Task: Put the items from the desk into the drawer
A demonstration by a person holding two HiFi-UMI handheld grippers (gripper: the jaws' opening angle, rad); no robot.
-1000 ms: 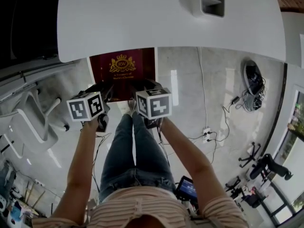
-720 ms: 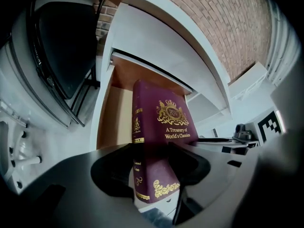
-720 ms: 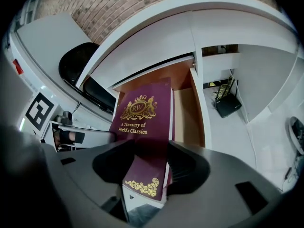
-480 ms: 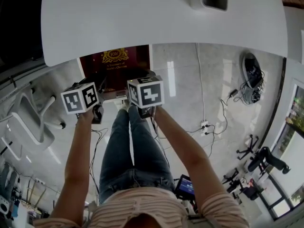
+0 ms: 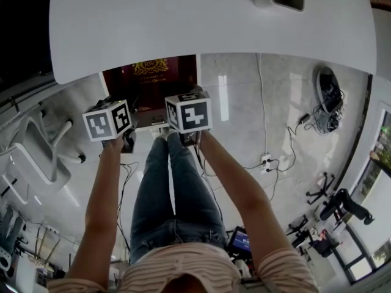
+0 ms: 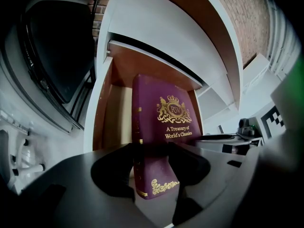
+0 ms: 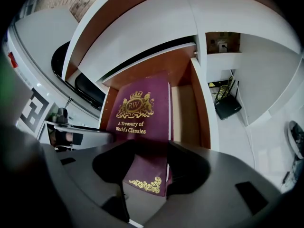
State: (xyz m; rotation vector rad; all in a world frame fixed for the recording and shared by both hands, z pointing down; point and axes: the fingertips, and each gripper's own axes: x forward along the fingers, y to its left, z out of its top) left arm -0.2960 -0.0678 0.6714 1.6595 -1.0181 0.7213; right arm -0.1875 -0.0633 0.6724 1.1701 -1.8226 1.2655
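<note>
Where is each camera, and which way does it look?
Head view: on the person's head, looking steeply down at the desk, both arms, jeans and floor.
Left gripper view: on the left gripper, looking along its jaws at the book and the open drawer; only its jaws show.
Right gripper view: on the right gripper, facing the same drawer; only its jaws show.
Shared: both gripper views show the same book, clamped in each one's jaws.

Beneath the near edge of the white desk, left of its middle, a burgundy book with a gold crest shows, its far part hidden under the top. The 2 marker-cubed tools, left gripper and right gripper, reach the book's near end side by side.
</note>
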